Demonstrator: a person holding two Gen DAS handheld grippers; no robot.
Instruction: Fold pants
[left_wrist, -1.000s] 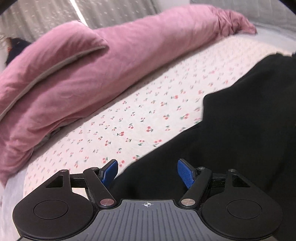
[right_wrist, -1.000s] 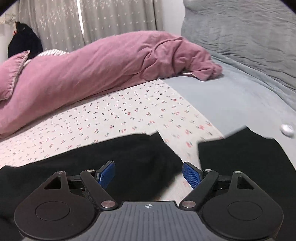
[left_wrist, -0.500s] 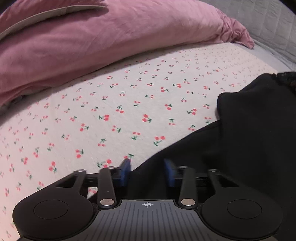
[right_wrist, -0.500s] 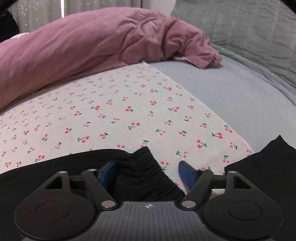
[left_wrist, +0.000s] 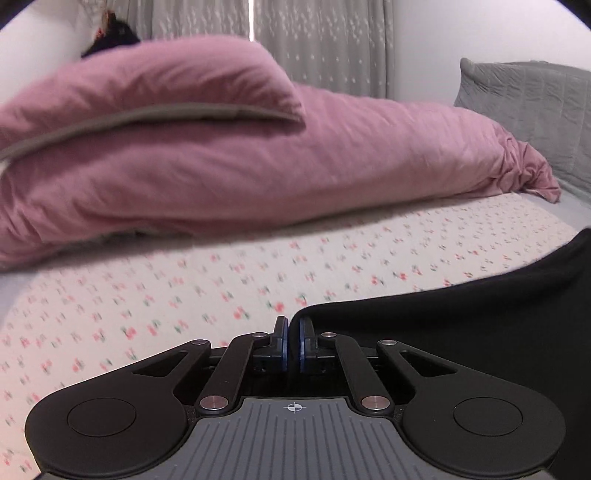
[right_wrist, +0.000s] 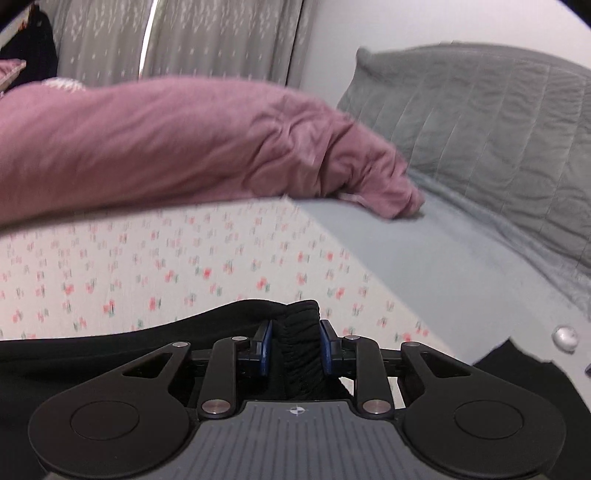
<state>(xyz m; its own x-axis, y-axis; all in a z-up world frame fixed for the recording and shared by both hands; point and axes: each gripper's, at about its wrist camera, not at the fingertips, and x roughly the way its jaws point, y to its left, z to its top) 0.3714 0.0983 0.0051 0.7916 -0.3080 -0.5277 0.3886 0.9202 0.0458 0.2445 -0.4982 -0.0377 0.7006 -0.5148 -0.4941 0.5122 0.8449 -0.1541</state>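
On the cherry-print sheet (left_wrist: 184, 295) in front of the pink duvet (left_wrist: 258, 166), the left hand-held gripper (left_wrist: 293, 345) is pinched together on an edge of the black pants (left_wrist: 461, 332), while the right hand-held gripper (right_wrist: 294, 345) is clamped on their gathered waistband (right_wrist: 299, 332).

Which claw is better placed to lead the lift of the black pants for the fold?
Probably the right claw: thick gathered fabric of the black pants is plainly clamped between its pads. The left claw is almost fully closed, with only a thin edge.
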